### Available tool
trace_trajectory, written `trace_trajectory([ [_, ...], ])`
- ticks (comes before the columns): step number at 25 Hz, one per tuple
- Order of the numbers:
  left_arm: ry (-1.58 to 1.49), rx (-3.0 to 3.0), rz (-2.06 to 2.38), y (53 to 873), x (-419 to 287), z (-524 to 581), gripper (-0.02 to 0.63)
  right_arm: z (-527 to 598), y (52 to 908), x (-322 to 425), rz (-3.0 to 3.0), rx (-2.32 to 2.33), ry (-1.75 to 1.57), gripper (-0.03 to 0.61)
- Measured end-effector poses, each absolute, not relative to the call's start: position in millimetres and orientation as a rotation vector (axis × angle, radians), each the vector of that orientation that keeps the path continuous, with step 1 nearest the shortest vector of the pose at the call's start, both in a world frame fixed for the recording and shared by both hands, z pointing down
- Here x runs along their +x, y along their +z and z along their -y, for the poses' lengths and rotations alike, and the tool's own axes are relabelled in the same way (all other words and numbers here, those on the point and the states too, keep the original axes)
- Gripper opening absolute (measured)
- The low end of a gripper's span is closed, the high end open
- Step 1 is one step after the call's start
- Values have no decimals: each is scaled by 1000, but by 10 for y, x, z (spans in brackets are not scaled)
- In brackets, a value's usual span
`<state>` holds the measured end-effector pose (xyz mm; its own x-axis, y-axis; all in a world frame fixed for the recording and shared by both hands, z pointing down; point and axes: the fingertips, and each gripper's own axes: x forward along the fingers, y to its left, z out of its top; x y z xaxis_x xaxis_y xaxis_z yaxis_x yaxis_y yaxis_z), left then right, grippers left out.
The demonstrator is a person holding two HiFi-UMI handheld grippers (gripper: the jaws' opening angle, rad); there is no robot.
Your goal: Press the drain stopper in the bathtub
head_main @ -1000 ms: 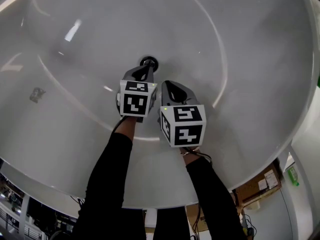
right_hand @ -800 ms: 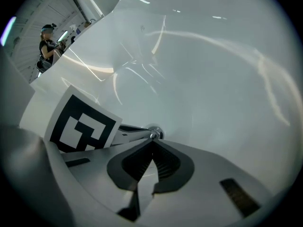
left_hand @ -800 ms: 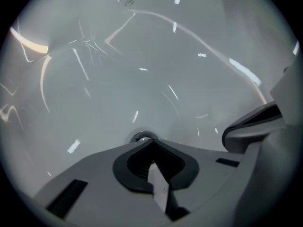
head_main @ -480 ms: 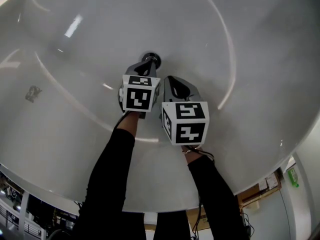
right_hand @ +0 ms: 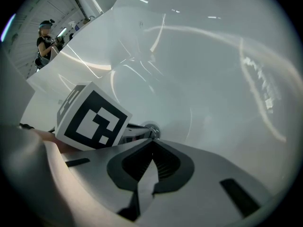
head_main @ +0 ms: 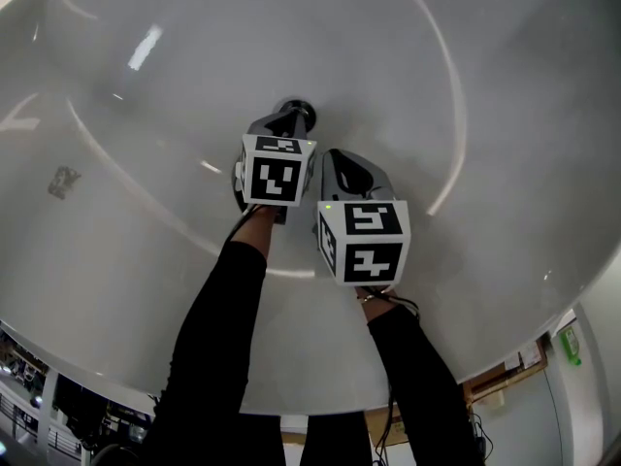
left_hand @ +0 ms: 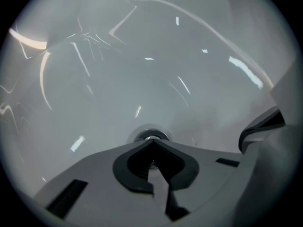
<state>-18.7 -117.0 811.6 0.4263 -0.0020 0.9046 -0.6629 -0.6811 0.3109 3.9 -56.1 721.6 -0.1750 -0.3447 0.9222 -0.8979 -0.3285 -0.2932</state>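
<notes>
A round chrome drain stopper (head_main: 297, 112) sits at the bottom of the white bathtub (head_main: 116, 85). My left gripper (head_main: 287, 121) is shut, empty, with its tips right at the stopper's near edge; whether they touch it I cannot tell. In the left gripper view the stopper (left_hand: 151, 136) shows just past the closed left gripper tips (left_hand: 152, 142). My right gripper (head_main: 337, 168) is also shut and empty, held beside the left one and a little short of the drain. The right gripper view shows its closed tips (right_hand: 152, 141) and the stopper (right_hand: 151, 129) beyond them.
The tub's curved white walls rise on all sides, with its rim (head_main: 320, 401) near the bottom of the head view. A cardboard box (head_main: 505, 372) and floor clutter lie outside the tub at lower right. A person (right_hand: 46, 38) stands far off beyond the rim.
Both grippers have edged slightly forward toward the drain, the left tip drawing closer to the stopper. Both stay shut.
</notes>
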Motion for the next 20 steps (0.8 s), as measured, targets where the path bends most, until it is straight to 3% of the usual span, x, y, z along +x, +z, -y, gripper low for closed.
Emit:
trace_trajectory([
  [20, 1364, 1977, 599, 8207, -179, 1151, 6, 535, 7228, 59, 1405, 1628, 1534, 2],
])
